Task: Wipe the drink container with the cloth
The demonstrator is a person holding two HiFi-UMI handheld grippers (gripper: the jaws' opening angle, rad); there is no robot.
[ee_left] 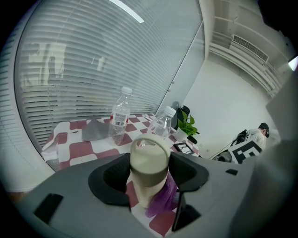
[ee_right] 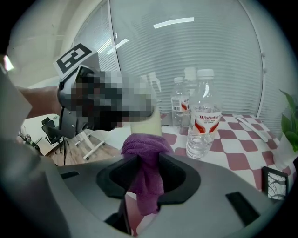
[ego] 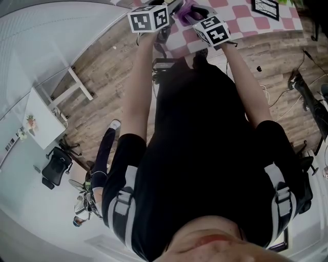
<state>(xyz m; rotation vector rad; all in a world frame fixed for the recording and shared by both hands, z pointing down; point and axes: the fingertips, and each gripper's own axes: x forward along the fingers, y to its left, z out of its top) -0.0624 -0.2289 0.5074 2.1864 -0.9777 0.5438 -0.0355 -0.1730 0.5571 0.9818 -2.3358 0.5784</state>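
The cream drink container (ee_left: 149,162), with a loop-handle lid, stands upright between the jaws of my left gripper (ee_left: 149,175), which is shut on its body. A purple cloth (ee_right: 144,155) hangs through the gap of my right gripper (ee_right: 148,174), touching both jaws, its bunched top against the container's cream side (ee_right: 148,126). From the left gripper view the cloth (ee_left: 163,197) shows behind the container's base. In the head view both grippers (ego: 171,7) (ego: 193,14) meet over the near edge of the checkered table (ego: 246,20), the cloth (ego: 183,14) between them.
Two clear water bottles (ee_left: 120,116) (ee_left: 164,123) stand further back on the red-and-white table, seen also in the right gripper view as bottles (ee_right: 202,118) (ee_right: 179,104). A grey cloth (ee_left: 95,130) lies by them. A potted plant (ee_left: 187,124) and a small frame (ee_right: 274,183) sit at the table's end.
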